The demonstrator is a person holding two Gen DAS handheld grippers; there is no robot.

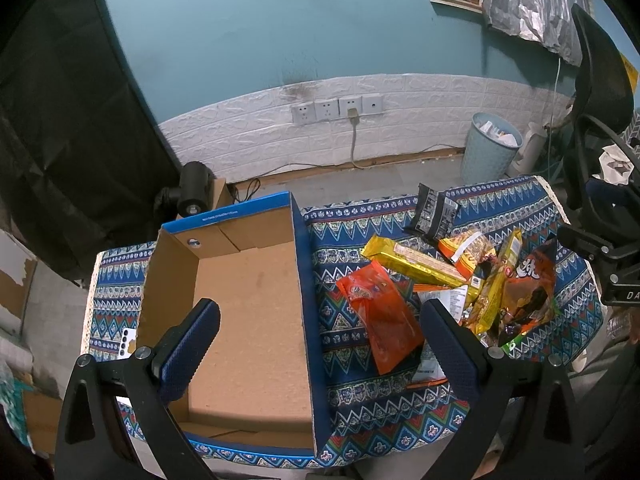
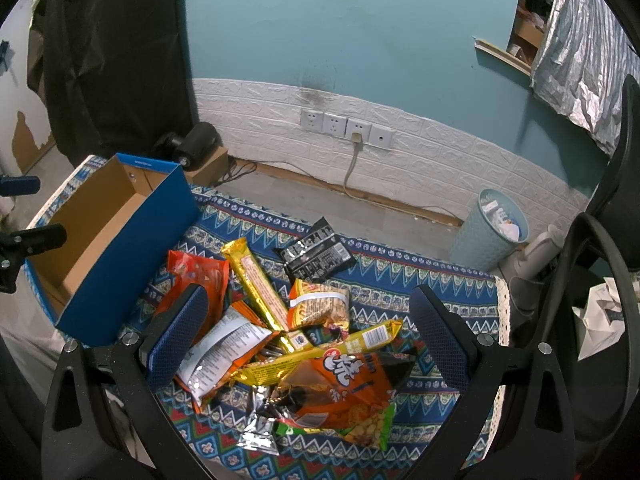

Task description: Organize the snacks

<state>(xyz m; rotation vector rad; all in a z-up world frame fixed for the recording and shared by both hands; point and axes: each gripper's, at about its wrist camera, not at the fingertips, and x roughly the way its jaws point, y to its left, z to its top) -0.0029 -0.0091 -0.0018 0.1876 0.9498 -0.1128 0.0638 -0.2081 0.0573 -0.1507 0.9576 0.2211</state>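
An open blue cardboard box (image 1: pixel 304 280) with a bare brown inside stands on the left of the patterned cloth; it also shows in the right wrist view (image 2: pixel 132 256). A heap of snack packets lies to its right: an orange-red packet (image 1: pixel 380 312), a long gold bar (image 1: pixel 412 260), a black packet (image 1: pixel 434 212), a large orange bag (image 2: pixel 344 384), a white-backed packet (image 2: pixel 224 348). My left gripper (image 1: pixel 320 352) is open and empty above the box's right wall. My right gripper (image 2: pixel 308 344) is open and empty above the heap.
The table is covered by a blue patterned cloth (image 2: pixel 420 280). A light blue waste bin (image 2: pixel 492 224) stands on the floor behind it. A black office chair (image 1: pixel 600 92) is at the right. A black lamp head (image 1: pixel 194 192) sits behind the box.
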